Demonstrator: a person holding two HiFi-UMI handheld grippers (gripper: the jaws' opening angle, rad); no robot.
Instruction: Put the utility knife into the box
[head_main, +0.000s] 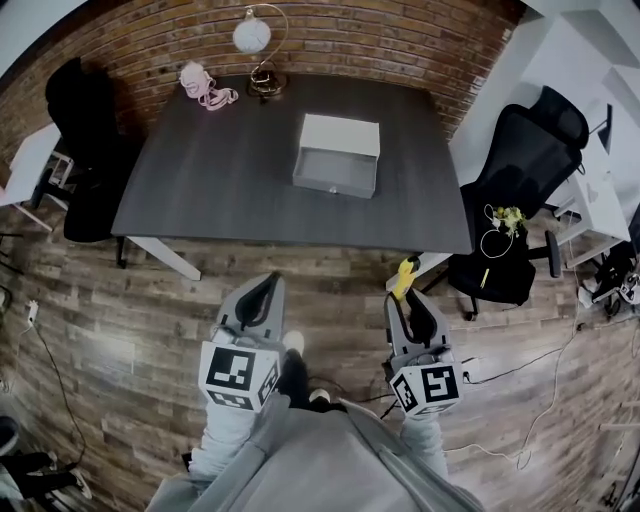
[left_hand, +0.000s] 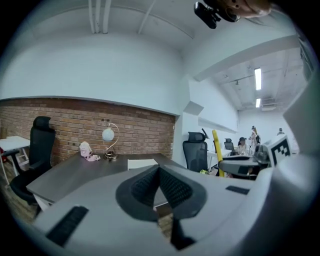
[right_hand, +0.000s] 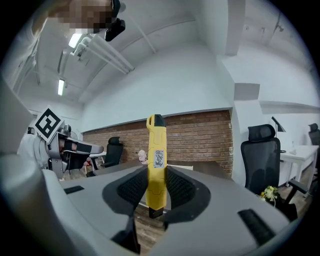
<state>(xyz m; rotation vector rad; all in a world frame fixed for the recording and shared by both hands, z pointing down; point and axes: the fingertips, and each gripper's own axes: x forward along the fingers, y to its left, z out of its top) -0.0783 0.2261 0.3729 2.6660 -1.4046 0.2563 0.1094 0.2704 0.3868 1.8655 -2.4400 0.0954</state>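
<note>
Right gripper view: the right hand-held gripper (right_hand: 155, 189) is clamped on the utility knife (right_hand: 155, 150). Both ribbed pads press the lower part of its yellow body. The knife stands upright between the jaws, with its dark-capped end projecting well beyond the jaw tips and its butt just below the pads. This low grip appears chosen to leave the long end free to enter the box first.

To the left of this unit, the left hand-held gripper (left_hand: 159, 186) has its jaws together with nothing between them. It carries no load and is judged to be in reserve.

Ahead of both units lies the tabletop (head_main: 220, 185). Both are held over the wooden floor (head_main: 110, 330), short of the tabletop's near edge. The box (head_main: 337, 155) rests on the tabletop, well apart from the knife, with its open side up to receive it. Beyond the box, at the far edge, stand a lamp (head_main: 256, 42) and a pink item (head_main: 205, 88), both clear of the approach path. The knife is not yet in the box, so the carry forward remains to be done.
</note>
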